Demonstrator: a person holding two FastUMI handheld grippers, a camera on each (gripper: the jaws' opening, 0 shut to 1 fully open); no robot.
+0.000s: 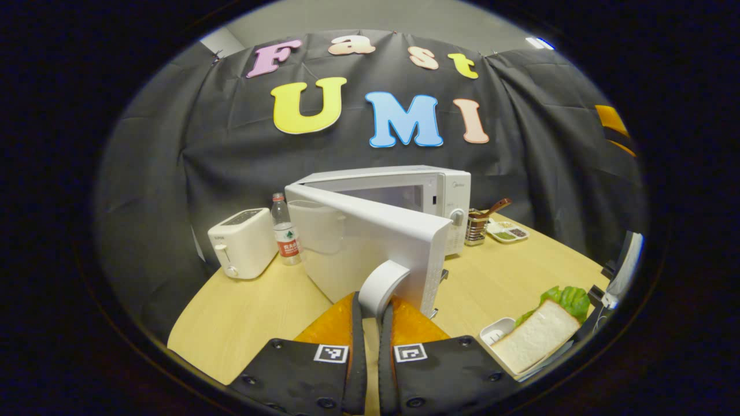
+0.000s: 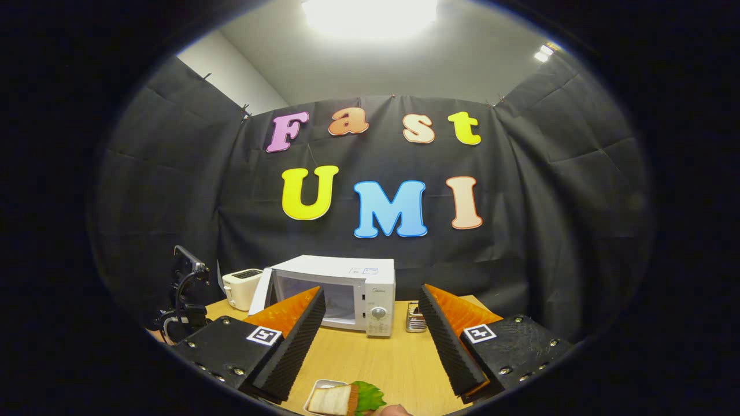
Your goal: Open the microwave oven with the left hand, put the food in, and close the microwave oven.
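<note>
The white microwave (image 1: 404, 196) stands at the middle of the wooden table (image 1: 243, 318) with its door (image 1: 370, 248) swung partly open toward me. My left gripper (image 1: 373, 309) is shut on the door's curved white handle (image 1: 381, 286). A white tray (image 1: 497, 332) at the lower right carries the food, a bread slice (image 1: 535, 336) and green lettuce (image 1: 566, 297). In the right gripper view, my right gripper (image 2: 370, 341) is open and holds nothing, hovering just above the bread slice (image 2: 332, 400) and lettuce (image 2: 367, 396), well short of the microwave (image 2: 347, 289).
A white toaster (image 1: 243, 242) and a water bottle (image 1: 285, 231) stand left of the microwave. A metal utensil holder (image 1: 475, 226) and a small sectioned dish (image 1: 507, 231) sit to its right. The black cloth wall closes in behind the table.
</note>
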